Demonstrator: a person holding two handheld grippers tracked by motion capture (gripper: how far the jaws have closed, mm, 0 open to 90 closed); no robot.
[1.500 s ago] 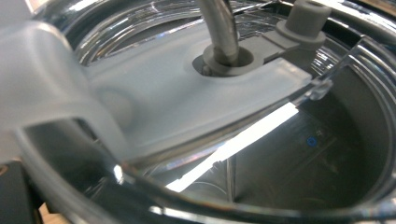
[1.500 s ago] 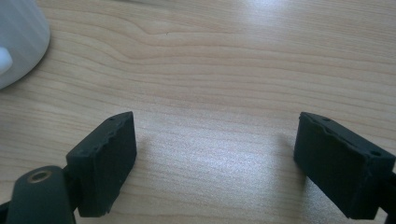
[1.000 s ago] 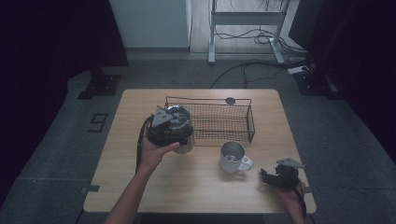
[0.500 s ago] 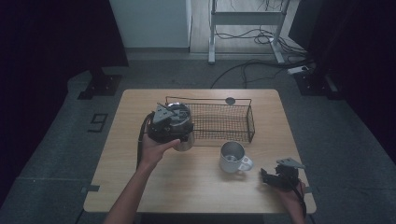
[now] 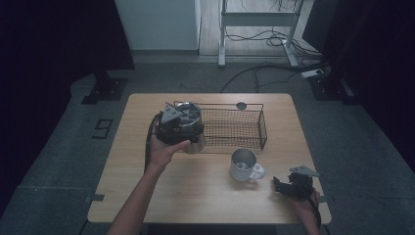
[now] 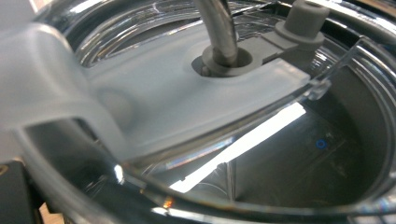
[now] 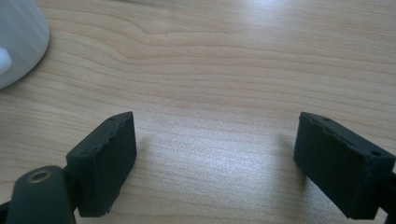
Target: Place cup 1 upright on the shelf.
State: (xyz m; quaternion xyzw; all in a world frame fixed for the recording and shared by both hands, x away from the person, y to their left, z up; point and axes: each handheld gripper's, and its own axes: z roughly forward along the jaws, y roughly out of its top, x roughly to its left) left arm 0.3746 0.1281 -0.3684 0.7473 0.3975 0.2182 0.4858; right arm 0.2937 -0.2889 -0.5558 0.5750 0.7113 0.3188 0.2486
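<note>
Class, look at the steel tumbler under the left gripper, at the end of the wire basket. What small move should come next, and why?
Probably shift the steel tumbler a little to the right, over the wire basket. The left gripper sits close over the tumbler's lidded top at the basket's left end, and the basket looks empty. The grip itself is hidden.

Right hand-held gripper [image 7: 215,158] agape, low

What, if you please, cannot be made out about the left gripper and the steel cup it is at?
- Left gripper, high view: its body hides the jaws, so a grip cannot be told.
- Steel cup, high view: mostly covered by that gripper.
- Cup's lid, left gripper view: too close, cut off by the edges; no jaws recognisable.
</note>
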